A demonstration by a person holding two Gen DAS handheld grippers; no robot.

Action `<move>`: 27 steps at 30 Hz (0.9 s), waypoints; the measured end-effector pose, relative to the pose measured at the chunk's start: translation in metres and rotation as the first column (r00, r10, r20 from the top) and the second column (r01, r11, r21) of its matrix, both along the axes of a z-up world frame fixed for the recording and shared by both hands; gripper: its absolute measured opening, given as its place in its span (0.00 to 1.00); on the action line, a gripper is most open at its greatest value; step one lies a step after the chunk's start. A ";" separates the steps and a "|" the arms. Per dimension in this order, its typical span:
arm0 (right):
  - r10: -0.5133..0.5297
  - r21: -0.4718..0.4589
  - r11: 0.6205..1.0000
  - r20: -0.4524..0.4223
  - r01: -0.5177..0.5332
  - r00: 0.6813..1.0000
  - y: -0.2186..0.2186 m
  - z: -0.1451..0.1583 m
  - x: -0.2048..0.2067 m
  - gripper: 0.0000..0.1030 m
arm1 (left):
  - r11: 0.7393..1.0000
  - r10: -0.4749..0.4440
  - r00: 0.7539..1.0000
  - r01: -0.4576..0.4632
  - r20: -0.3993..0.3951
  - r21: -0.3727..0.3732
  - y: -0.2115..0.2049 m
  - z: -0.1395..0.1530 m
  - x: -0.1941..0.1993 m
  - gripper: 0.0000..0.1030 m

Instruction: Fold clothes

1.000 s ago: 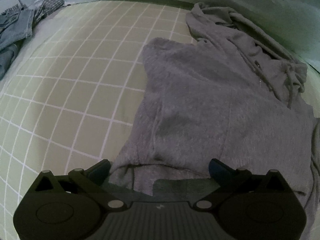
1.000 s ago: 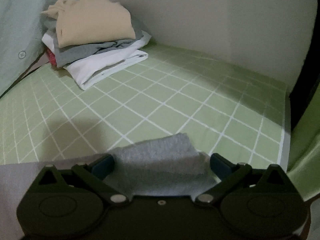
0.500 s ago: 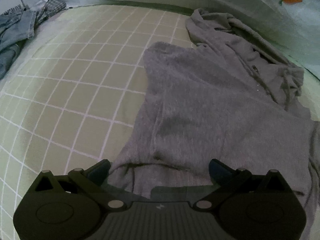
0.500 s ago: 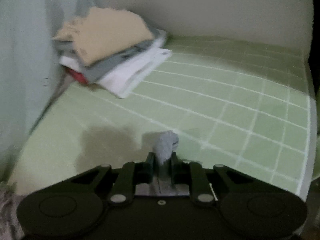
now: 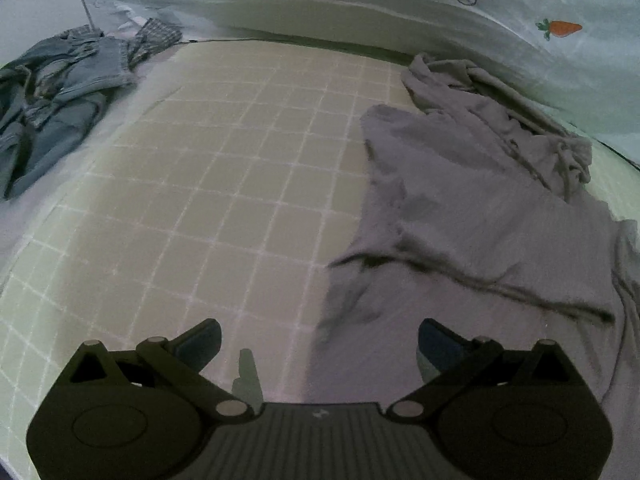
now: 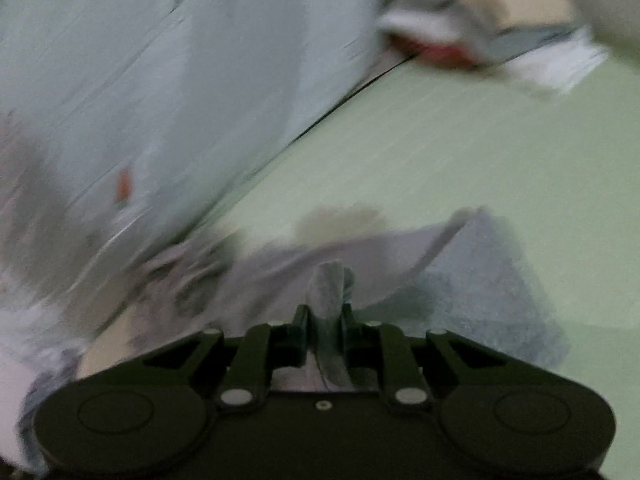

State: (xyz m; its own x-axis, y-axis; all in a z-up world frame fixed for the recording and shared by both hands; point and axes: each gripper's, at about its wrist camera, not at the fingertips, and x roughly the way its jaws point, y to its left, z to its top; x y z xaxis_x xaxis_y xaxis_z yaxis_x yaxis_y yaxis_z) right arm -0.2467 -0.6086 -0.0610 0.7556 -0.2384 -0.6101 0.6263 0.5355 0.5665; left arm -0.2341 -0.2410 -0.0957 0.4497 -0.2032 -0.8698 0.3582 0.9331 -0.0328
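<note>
1. Left wrist view. We list a grey hoodie (image 5: 480, 208) spread on the green checked sheet (image 5: 224, 184), filling the right half of the picture; its hood and drawstrings lie bunched at the hoodie's far right edge, against a pale curtain with a carrot print (image 5: 560, 28).
2. Our left gripper (image 5: 320, 344) hangs over the hoodie's near left hem, fingers spread wide and released, nothing between them. The right fingertip (image 5: 434, 336) sits over grey cloth, the left one over bare sheet.
3. A heap of denim clothes (image 5: 56, 96) lies well apart from the hoodie, at the sheet's far left corner.
4. Right wrist view, heavily blurred. Our right gripper (image 6: 326, 312) is clenched on a pinched fold of the hoodie (image 6: 460, 280); its jaws have just been closing, with the grey cloth between them. The rest of the garment trails left and right of the gripper.
5. A stack of folded clothes (image 6: 492, 36) sits beyond the hoodie at the upper right, on the sheet (image 6: 480, 152) beside the curtain (image 6: 160, 60).
</note>
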 end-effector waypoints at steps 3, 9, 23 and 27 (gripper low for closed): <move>0.100 0.070 0.992 0.063 -0.105 0.993 0.035 -0.001 0.044 0.15 | 1.000 0.008 1.000 -0.008 -0.012 0.011 0.016 -0.003 -0.005 1.00; 0.235 0.185 0.942 0.232 -0.280 0.944 0.102 0.010 0.114 0.16 | 0.999 0.026 0.999 -0.025 -0.035 0.030 0.041 -0.010 -0.013 1.00; 0.115 -0.161 0.976 -0.177 -0.144 0.977 0.107 0.022 0.071 0.92 | 0.999 -0.032 0.999 0.032 0.017 0.006 0.013 0.002 -0.027 1.00; -0.001 -0.207 0.976 -0.285 -0.061 0.958 0.088 0.005 0.022 0.92 | 0.995 -0.100 0.994 0.101 0.049 -0.019 -0.015 0.011 -0.029 1.00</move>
